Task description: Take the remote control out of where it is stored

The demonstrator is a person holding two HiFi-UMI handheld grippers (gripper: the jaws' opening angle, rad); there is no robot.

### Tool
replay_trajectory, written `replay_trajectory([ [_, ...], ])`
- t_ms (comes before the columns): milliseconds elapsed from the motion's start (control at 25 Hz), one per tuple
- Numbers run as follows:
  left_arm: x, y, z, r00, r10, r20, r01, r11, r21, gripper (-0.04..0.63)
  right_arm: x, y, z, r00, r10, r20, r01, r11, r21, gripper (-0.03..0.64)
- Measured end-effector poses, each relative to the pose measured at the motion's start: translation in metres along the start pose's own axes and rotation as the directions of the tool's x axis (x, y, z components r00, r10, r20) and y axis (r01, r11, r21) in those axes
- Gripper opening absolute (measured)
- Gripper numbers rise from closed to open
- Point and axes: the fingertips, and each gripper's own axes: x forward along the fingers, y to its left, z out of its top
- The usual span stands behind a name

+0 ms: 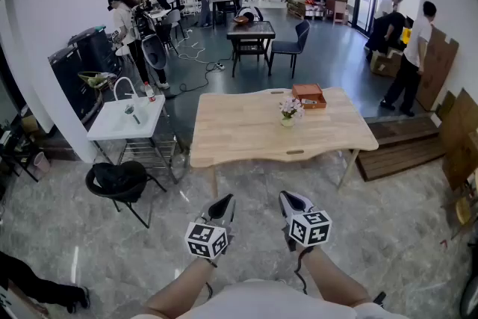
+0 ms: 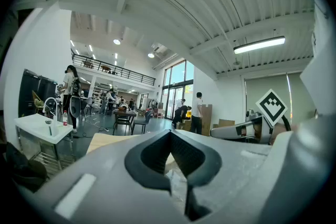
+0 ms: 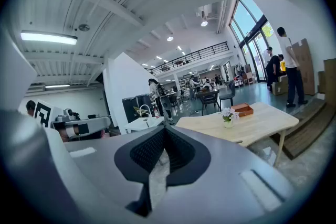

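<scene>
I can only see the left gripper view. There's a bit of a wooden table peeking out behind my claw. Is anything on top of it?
Observer: Yes. The head view shows a small pot of flowers standing on the table.
Operator: Ooh! Anything else up there?
Observer: A flat reddish-brown box sits close to the flowers, nearer the table's far edge.
Operator: And what's my other claw doing? I only see its side.
Observer: The right gripper view shows the right claw shut, with nothing between its jaws.
</scene>
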Motion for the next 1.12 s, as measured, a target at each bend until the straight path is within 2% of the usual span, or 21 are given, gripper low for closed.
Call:
replay_trajectory([
  [1120,0.004,-0.015,-0.017,0.999,-0.035,-0.018,0.034,0.999,-0.026,0.000,-0.022,-0.009,-0.002,0.999,-0.051,0.018,0.051,0.998,-0.021,0.028],
])
